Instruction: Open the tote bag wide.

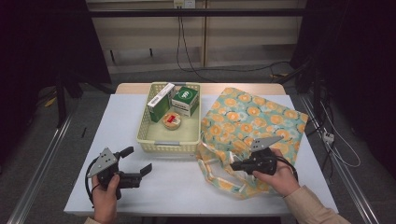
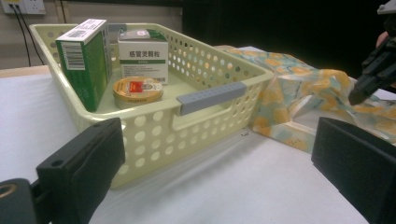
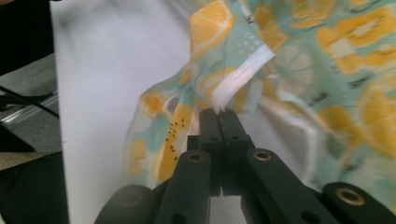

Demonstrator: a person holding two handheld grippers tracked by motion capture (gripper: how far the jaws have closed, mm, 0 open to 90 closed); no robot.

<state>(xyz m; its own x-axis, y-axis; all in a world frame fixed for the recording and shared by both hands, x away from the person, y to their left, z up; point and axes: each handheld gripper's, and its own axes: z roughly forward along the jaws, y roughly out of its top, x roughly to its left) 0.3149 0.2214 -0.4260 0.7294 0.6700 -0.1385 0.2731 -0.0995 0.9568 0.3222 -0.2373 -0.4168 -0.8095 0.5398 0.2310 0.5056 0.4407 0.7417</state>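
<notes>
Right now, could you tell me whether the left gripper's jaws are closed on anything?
No, the left gripper has its jaws spread wide apart over the bare table, short of the basket.

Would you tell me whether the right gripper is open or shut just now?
Shut: in the right gripper view, the right gripper has its jaws pressed together, pinching the white edge of the fruit-print bag.

a white table (image 1: 140,186) with a bare wooden strip along its far edge carries two things directly. a pale yellow perforated basket (image 1: 145,134) with a grey handle grip stands toward the far middle. just to the right of the basket, touching its near right corner, lies a teal cloth bag (image 1: 247,116) printed with orange slices, spread flat and crumpled at its near end.
</notes>
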